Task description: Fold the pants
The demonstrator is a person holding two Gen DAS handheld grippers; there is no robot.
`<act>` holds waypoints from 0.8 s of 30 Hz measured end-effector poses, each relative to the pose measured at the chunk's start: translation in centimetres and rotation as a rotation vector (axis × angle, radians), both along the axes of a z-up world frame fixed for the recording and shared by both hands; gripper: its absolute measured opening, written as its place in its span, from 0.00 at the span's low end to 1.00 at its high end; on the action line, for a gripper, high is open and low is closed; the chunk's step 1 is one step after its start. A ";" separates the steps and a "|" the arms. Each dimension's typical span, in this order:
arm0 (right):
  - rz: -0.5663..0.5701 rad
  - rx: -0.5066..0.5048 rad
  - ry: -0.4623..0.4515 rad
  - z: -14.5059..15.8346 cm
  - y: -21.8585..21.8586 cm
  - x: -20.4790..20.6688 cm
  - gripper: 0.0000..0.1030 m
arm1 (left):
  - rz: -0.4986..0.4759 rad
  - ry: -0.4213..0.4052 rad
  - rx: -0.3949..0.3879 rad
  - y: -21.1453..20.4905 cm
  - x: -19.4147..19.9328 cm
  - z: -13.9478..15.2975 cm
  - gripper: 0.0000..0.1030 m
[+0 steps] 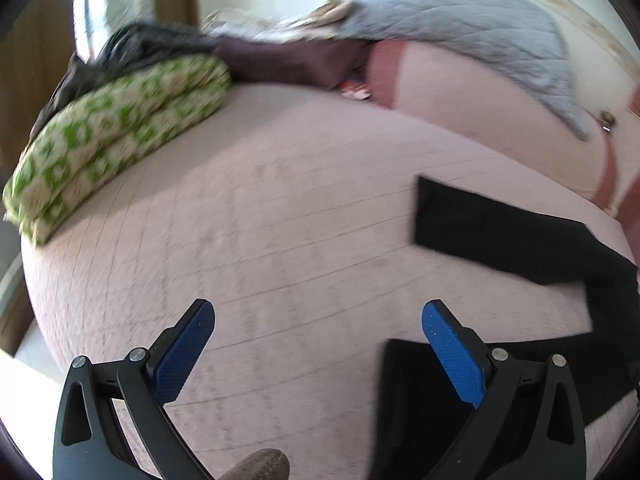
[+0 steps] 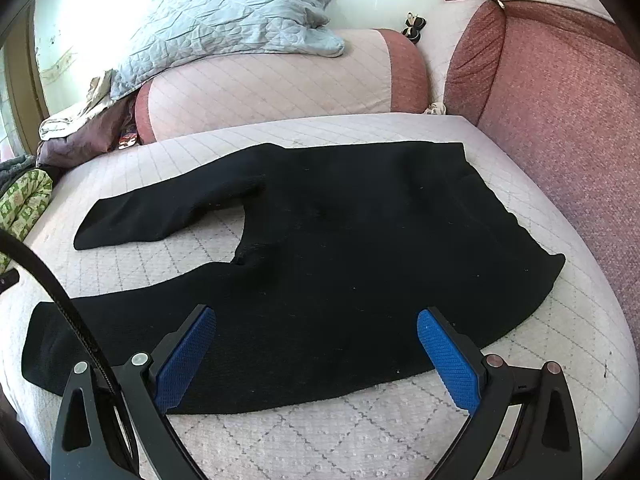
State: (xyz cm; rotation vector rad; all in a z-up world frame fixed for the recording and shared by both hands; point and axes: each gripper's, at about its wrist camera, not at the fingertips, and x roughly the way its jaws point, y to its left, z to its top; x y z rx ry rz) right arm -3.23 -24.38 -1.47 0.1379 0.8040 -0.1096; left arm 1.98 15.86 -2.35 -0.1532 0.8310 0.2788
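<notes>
Bed (image 2: 320, 436) under a quilted pink cover carries the black pants (image 2: 340, 264), spread flat, legs reaching toward nine o'clock, waistband at three. Soft, light knit, likely limp and clingy; best pinched at hems or waistband. Right gripper (image 2: 316, 354) and left gripper (image 1: 318, 352) hover, jaws wide, empty.

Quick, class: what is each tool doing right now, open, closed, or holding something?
Left tool: open, holding nothing.
Right tool: open, holding nothing, over the black pants.
</notes>
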 end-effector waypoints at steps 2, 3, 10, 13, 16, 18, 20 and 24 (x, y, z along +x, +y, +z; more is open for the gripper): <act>0.002 -0.002 0.001 0.0 0.1 0.1 1.00 | 0.031 0.026 -0.001 1.1 -0.1 -0.9 1.00; 0.002 -0.004 0.001 0.0 0.2 0.1 1.00 | 0.048 0.042 -0.002 1.7 -0.1 -1.4 1.00; -0.007 0.001 0.000 0.1 -0.1 0.2 1.00 | 0.084 0.155 -0.009 3.3 -0.3 -4.7 1.00; -0.006 0.006 -0.013 0.5 -0.3 0.1 1.00 | 0.082 0.155 0.015 3.0 -0.6 -4.8 1.00; -0.008 0.008 -0.022 0.8 -0.6 -0.1 1.00 | 0.086 0.153 -0.005 2.9 -1.3 -4.9 1.00; -0.022 0.018 -0.032 1.1 -1.4 -0.4 1.00 | 0.073 0.186 -0.009 2.7 -1.2 -4.6 1.00; -0.078 0.050 -0.049 1.8 -3.4 -1.0 1.00 | 0.059 0.164 -0.070 2.9 -1.4 -3.7 0.87; -0.257 0.183 -0.065 2.3 -10.0 -3.0 1.00 | -0.011 0.068 -0.213 3.0 -3.4 -1.3 0.79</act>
